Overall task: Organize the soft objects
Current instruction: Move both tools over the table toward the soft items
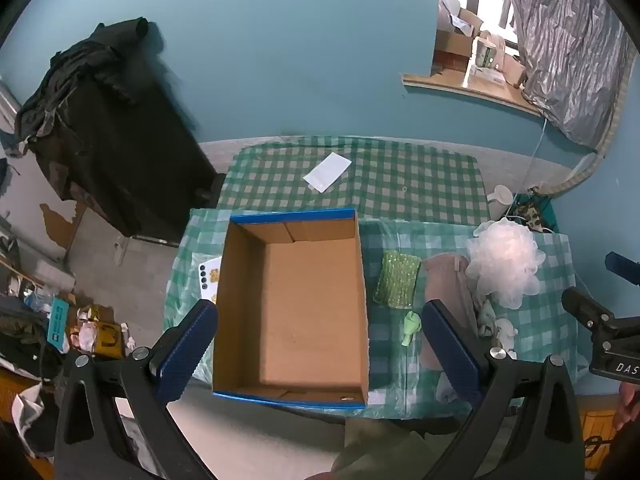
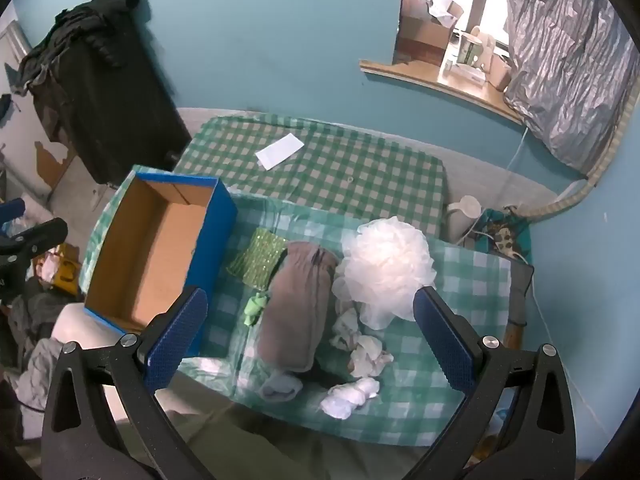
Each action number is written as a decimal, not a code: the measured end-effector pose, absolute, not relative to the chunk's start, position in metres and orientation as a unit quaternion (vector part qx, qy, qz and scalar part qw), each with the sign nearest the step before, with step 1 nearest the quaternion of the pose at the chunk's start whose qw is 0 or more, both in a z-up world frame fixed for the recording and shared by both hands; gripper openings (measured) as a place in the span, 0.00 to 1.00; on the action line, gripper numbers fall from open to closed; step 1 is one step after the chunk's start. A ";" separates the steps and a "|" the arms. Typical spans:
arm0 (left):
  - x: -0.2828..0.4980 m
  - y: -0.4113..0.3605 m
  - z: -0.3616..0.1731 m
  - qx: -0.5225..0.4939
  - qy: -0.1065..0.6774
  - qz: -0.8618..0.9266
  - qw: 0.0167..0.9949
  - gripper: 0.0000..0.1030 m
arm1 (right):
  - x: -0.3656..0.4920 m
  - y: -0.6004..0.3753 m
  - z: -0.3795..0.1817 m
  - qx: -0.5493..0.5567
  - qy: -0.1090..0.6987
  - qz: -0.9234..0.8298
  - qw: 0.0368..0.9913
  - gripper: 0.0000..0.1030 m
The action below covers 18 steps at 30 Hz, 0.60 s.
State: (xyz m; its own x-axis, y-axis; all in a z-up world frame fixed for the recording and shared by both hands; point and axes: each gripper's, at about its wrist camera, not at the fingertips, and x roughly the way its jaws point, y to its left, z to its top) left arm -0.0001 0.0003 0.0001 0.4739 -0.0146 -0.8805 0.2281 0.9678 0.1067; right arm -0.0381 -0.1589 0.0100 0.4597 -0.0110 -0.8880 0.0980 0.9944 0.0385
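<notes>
Left gripper held wide open, nothing gripped. Blue box seen right between its fingers, nothing inside.

Right gripper held wide open too, nothing gripped. White cloths and grey cloth seen close between fingers. Small green thing found beside grey cloth. Green sponge and white puff placed farther ahead. White paper seen farthest, on checked cloth.

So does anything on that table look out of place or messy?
Mostly the soft things: white loofah, grey cloth, green sponge and crumpled white rags lie jumbled beside the empty box. A lone white paper sits apart.
</notes>
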 end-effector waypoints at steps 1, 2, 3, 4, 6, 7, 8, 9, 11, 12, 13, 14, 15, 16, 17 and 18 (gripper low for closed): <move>0.000 0.000 0.000 0.106 0.506 -0.071 0.853 0.99 | -0.038 -0.159 0.010 0.043 0.518 -0.032 0.854 0.99; 0.000 0.000 0.000 0.105 0.508 -0.071 0.852 0.99 | -0.038 -0.159 0.009 0.044 0.518 -0.032 0.854 0.99; 0.000 0.001 0.000 0.105 0.508 -0.071 0.852 0.99 | -0.038 -0.159 0.009 0.044 0.517 -0.032 0.854 0.99; 0.000 0.001 0.001 0.104 0.508 -0.072 0.852 0.99 | -0.038 -0.158 0.010 0.044 0.516 -0.032 0.855 0.99; 0.000 0.001 0.000 0.105 0.508 -0.070 0.852 0.99 | -0.038 -0.158 0.010 0.044 0.514 -0.033 0.856 0.99; 0.000 0.001 0.000 0.103 0.509 -0.072 0.852 0.99 | -0.038 -0.158 0.010 0.044 0.513 -0.033 0.856 0.99; 0.000 0.002 -0.001 0.102 0.509 -0.072 0.851 0.99 | -0.039 -0.158 0.010 0.044 0.513 -0.034 0.856 0.99; 0.000 0.002 -0.001 0.102 0.510 -0.071 0.851 0.99 | -0.035 -0.157 0.006 0.041 0.520 -0.033 0.853 0.99; 0.000 0.000 -0.004 0.107 0.510 -0.073 0.850 0.99 | -0.036 -0.156 0.010 0.039 0.519 -0.033 0.853 0.99; 0.000 0.000 -0.005 0.107 0.511 -0.075 0.850 0.99 | -0.037 -0.156 0.013 0.038 0.518 -0.034 0.854 0.99; 0.000 0.000 -0.007 0.107 0.512 -0.077 0.849 0.99 | -0.035 -0.157 0.009 0.039 0.519 -0.035 0.853 0.99; 0.001 0.000 -0.008 0.108 0.512 -0.076 0.849 0.99 | -0.034 -0.159 0.010 0.039 0.519 -0.035 0.853 0.99; 0.001 0.000 -0.009 0.110 0.512 -0.076 0.849 0.99 | -0.034 -0.159 0.009 0.039 0.518 -0.035 0.854 0.99; 0.001 0.000 -0.009 0.111 0.511 -0.077 0.849 0.99 | -0.034 -0.159 0.009 0.038 0.519 -0.036 0.853 0.99; 0.002 0.001 -0.010 0.111 0.510 -0.077 0.849 0.99 | -0.035 -0.161 0.009 0.038 0.518 -0.035 0.854 0.99; -0.001 -0.008 -0.007 0.115 0.509 -0.078 0.849 0.99 | -0.035 -0.162 0.010 0.037 0.518 -0.035 0.854 0.99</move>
